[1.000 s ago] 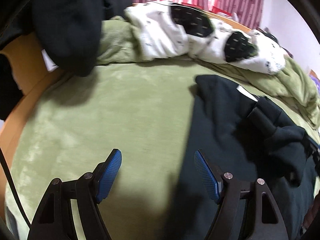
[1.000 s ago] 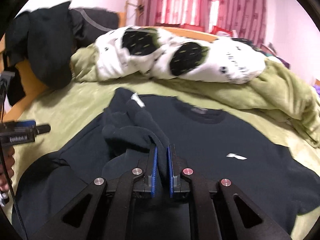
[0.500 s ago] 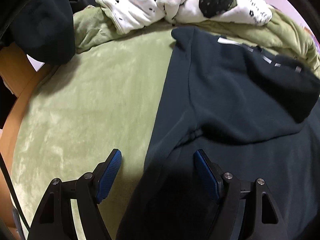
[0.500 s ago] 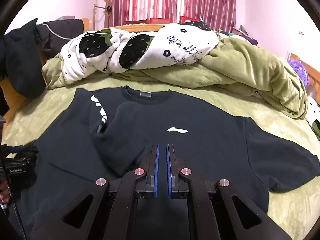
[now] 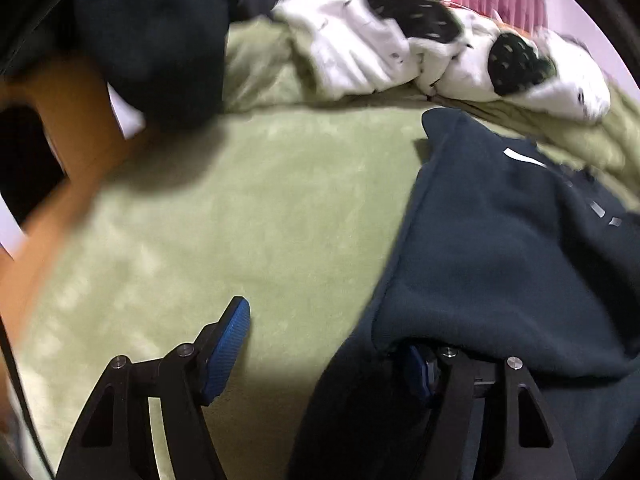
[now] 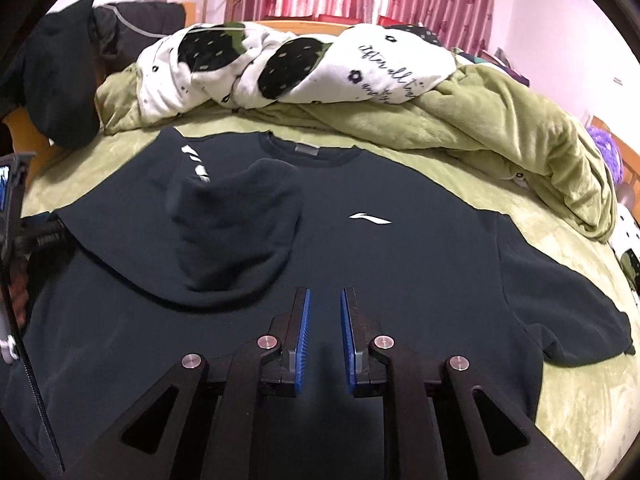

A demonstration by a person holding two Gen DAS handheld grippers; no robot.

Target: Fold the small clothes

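Dark sweatshirt (image 6: 400, 264) lies flat on the green bed (image 6: 580, 400), collar toward the headboard edge, one sleeve already folded across its chest. The other sleeve (image 6: 560, 308) stretches toward the bed's right edge, nearer the right gripper (image 6: 324, 334), slightly spread, empty. Left gripper (image 5: 332, 354) spread wide at the sweatshirt's left side edge.

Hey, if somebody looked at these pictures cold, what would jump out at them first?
Probably the dark sweatshirt spread flat on the green bed cover, one sleeve folded across its chest beside the small white logo. Behind it, a white quilt with big dark spots is heaped at the head of the bed. Both grippers sit low in their views, open.
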